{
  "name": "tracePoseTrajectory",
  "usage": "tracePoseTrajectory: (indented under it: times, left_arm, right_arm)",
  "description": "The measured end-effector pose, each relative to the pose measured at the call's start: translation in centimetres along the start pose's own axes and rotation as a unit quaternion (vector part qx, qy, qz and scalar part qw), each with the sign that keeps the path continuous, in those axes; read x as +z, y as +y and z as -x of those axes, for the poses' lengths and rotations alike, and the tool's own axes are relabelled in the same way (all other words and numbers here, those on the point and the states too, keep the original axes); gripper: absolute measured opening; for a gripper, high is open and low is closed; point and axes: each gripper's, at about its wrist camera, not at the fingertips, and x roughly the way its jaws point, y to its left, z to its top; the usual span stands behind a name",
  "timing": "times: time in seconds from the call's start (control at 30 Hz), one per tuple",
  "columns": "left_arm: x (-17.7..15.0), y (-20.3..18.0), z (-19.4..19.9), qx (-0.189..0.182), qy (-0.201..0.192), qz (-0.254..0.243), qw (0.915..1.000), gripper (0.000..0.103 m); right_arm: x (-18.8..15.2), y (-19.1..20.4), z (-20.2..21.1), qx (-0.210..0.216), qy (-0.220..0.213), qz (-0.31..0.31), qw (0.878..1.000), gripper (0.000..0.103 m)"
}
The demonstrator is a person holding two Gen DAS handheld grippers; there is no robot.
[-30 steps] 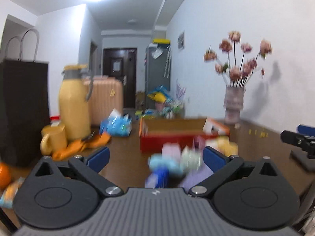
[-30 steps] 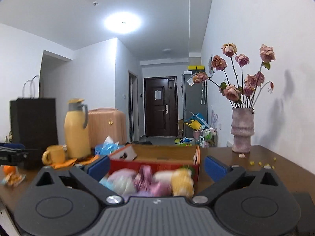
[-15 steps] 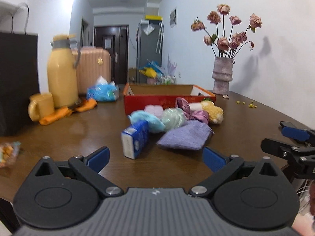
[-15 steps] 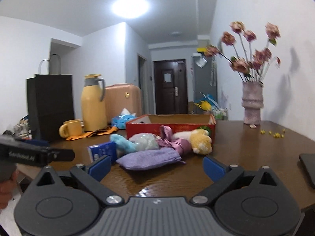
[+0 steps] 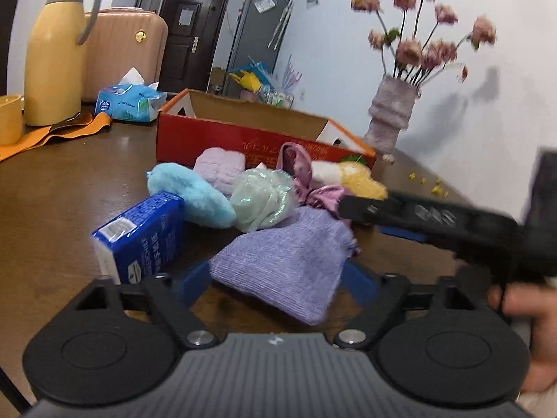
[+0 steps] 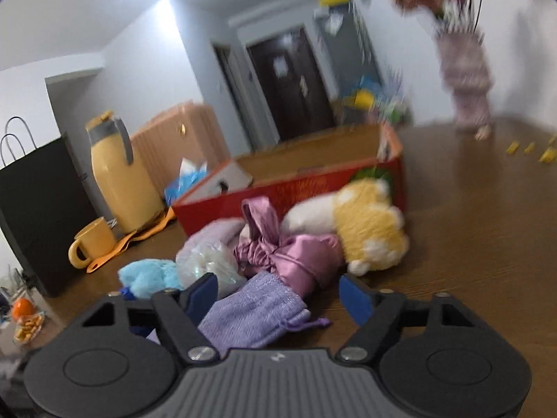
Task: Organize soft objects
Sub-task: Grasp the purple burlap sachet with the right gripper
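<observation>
Already your left gripper (image 5: 275, 278) and right gripper (image 6: 278, 296) are both closing around the lavender knit pouch (image 5: 285, 254), pads not yet pressing. It lies on the table (image 5: 59, 191) before the red cardboard box (image 5: 250, 139). The blue tissue pack (image 5: 142, 233) and satin bag (image 6: 296, 254) crowd it.

Each gripper is built in black plastic: two round discs, a ribbed grey centre plate with a small white mark, silver pivot screws and blue finger pads, as seen on the left gripper (image 5: 276, 284) and right gripper (image 6: 278, 296).
</observation>
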Motion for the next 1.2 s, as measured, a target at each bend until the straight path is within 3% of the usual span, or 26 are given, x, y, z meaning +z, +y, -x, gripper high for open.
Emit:
tracePoseTrajectory:
  times: [0.07,0.1,0.2,0.33,0.5,0.63,0.7,0.77,0.87,1.03,1.2]
  left_arm:
    - [0.2,0.5,-0.9,-0.006,0.013,0.011,0.9998,0.053]
    - [0.2,0.7,-1.2,-0.008,0.022,0.017,0.9996,0.044]
    - [0.1,1.0,-0.7,-0.015,0.029,0.022,0.9992,0.033]
    - [-1.2,1.6,1.6,-0.035,0.04,0.013,0.9985,0.028]
    - [-3.5,1.9,5.1,-0.063,0.044,0.002,0.997,0.029]
    - [-4.0,1.8,7.1,-0.06,0.029,-0.002,0.9978,0.046]
    - [-3.7,2.1,7.5,-0.044,0.02,0.005,0.9988,0.061]
    - [-3.5,2.5,7.7,-0.033,0.01,0.014,0.9993,0.062]
    - [-3.5,2.9,7.2,-0.033,0.013,0.027,0.999,0.059]
    - [-3.8,2.9,5.8,-0.034,0.025,0.032,0.9986,0.043]
    - [-4.2,2.5,5.8,-0.043,0.015,0.011,0.9989,0.023]
  right_arm:
    - [0.2,-0.1,-2.1,0.0,0.028,0.001,1.0,0.06]
    - [0.1,0.0,-3.0,-0.005,0.041,0.004,0.999,0.042]
    - [-1.0,0.3,-3.0,-0.015,0.057,-0.001,0.998,0.02]
    - [-4.1,0.8,1.5,-0.013,0.052,-0.012,0.998,0.009]
    - [-8.7,2.8,8.0,-0.016,0.041,-0.005,0.999,0.009]
    - [-9.8,4.1,11.8,-0.031,0.0,0.005,1.0,0.015]
    - [-9.3,4.2,12.6,-0.033,-0.017,0.009,0.999,0.037]
    - [-8.6,4.3,12.8,-0.031,-0.034,0.012,0.999,0.047]
    - [-7.9,4.0,11.2,-0.028,-0.041,0.012,0.999,0.047]
    - [-7.3,3.5,7.0,-0.035,-0.019,-0.007,0.999,0.047]
    - [-8.6,5.2,5.3,-0.071,0.002,0.054,0.996,0.042]
